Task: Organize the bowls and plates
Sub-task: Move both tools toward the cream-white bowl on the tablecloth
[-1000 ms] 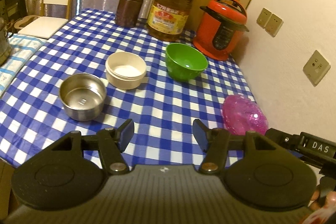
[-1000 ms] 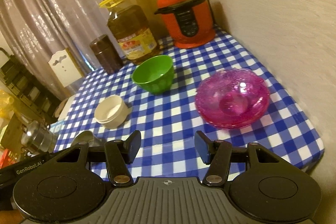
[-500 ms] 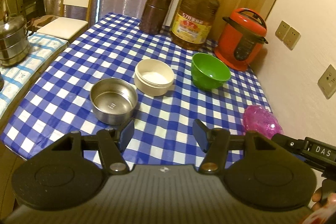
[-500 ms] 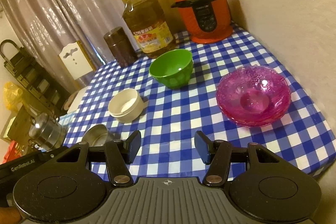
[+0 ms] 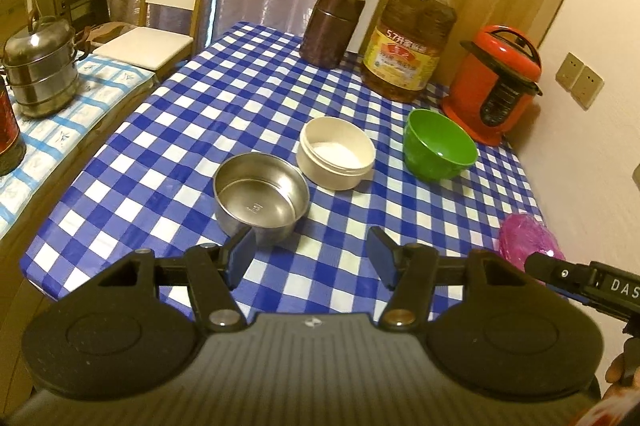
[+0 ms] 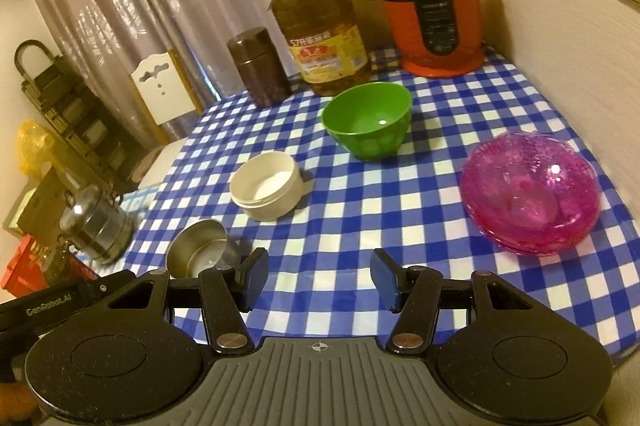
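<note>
Beside the cream tub (image 5: 335, 153), the steel bowl (image 5: 261, 197) sits touching its near-left side, the green bowl (image 5: 439, 143) to its right, and the pink glass plates (image 6: 530, 192) nearer the wall on the checked tabletop (image 5: 168, 162). Both left tongs (image 5: 311, 258) and right tongs (image 6: 319, 278) hang released, gripping nothing. Risks, as a judgement: the thin, polished steel wall could slip between pads or knock the tub; the stacked, scalloped glass looks brittle and may chip if pinched at its rim; the smooth plastic bowl could skate on the glossy cloth.
</note>
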Demonstrator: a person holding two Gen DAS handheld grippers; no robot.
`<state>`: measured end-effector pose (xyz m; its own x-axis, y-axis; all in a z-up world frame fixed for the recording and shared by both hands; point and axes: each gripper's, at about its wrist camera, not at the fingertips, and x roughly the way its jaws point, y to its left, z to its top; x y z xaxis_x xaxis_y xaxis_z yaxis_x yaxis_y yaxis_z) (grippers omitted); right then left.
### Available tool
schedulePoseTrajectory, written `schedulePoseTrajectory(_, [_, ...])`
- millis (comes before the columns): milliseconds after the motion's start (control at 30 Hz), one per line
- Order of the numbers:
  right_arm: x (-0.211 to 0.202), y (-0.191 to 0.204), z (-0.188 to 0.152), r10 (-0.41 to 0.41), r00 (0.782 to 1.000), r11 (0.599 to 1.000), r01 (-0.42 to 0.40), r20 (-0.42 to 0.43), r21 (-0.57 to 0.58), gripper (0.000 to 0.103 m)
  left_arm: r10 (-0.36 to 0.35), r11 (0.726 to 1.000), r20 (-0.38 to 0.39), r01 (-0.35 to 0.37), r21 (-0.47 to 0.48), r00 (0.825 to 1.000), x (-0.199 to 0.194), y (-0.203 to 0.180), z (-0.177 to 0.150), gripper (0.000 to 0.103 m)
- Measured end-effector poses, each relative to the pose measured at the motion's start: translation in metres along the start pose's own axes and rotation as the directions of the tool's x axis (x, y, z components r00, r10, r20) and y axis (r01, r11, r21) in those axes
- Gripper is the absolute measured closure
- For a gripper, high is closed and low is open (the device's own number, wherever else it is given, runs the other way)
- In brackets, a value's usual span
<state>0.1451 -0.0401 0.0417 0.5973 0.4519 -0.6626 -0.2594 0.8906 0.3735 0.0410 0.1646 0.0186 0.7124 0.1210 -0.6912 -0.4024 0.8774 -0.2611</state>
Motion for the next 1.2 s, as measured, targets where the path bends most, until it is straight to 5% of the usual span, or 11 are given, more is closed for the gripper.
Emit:
schedulePoseTrajectory(567, [0.064, 0.004, 0.014, 0.016, 0.998, 1.0, -0.016, -0.056, 0.0, 0.046, 0.032, 0.999, -0.043, -0.033, -0.009, 0.999, 0.045, 0.022, 0.01, 0.045])
schedulePoseTrajectory(1200, [0.184, -0.001, 0.072, 0.042, 0.996, 0.999, -0.041, -0.083, 0.011, 0.047, -0.035, 0.995, -0.09, 0.043, 0.085, 0.995, 0.18, 0.01, 0.102, 0.055])
